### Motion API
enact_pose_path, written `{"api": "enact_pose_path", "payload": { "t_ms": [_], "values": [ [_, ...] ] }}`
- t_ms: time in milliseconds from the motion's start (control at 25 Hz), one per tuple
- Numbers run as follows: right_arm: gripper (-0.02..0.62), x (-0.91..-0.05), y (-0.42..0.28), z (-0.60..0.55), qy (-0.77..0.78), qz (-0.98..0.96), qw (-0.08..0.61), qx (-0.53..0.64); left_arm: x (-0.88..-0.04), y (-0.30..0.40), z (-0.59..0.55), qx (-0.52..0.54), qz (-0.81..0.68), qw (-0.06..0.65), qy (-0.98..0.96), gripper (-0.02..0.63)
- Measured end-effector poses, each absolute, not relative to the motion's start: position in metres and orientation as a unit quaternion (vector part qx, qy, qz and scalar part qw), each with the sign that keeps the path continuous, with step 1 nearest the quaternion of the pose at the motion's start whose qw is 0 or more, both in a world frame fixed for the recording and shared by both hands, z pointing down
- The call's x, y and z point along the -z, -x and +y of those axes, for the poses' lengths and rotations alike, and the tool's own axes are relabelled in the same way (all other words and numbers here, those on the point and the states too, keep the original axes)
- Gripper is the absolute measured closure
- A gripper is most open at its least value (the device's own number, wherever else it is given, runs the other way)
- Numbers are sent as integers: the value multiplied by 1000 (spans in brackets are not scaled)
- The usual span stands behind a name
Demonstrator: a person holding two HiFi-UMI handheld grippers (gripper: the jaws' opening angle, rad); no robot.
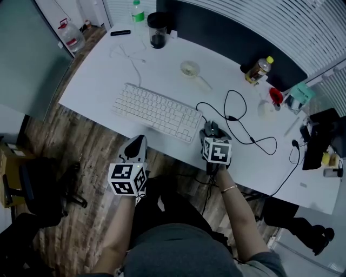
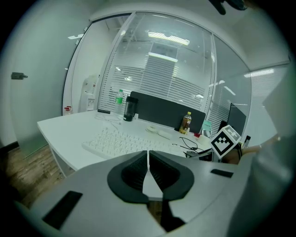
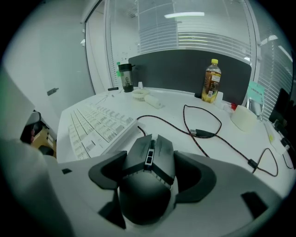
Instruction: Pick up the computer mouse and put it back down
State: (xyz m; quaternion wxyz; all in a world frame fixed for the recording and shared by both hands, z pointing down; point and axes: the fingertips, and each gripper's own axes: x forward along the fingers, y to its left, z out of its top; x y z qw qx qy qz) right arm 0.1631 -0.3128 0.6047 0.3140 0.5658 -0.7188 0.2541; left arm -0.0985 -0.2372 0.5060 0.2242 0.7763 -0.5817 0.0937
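Observation:
The black computer mouse (image 3: 147,185) sits between the jaws of my right gripper (image 3: 150,173), both pads pressed against its sides. From the head view the mouse (image 1: 212,127) is at the white desk's front edge (image 1: 97,76), just right of the keyboard, with the right gripper (image 1: 212,135) over it. Whether it rests on the desk or hangs just above it, I cannot tell. Its red-black cable (image 1: 243,121) loops away to the right. My left gripper (image 1: 138,143) is shut and empty, off the desk's front edge below the keyboard; its jaws (image 2: 148,169) meet with only a thin slit.
A white keyboard (image 1: 157,112) lies left of the mouse. At the back stand a dark tumbler (image 1: 157,30), a green-capped bottle (image 1: 137,11) and a yellow-capped bottle (image 1: 258,70). A small white bowl (image 1: 190,68) sits mid-desk. A dark partition (image 3: 185,69) backs the desk.

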Motion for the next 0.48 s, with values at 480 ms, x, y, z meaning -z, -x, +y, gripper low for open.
{"api": "enact_pose_path", "payload": {
  "t_ms": [480],
  "values": [
    [267,-593,-164,-305,-585,-725,276,-235,-498,103,-227,-88,-580,217,-780,575]
  ]
}}
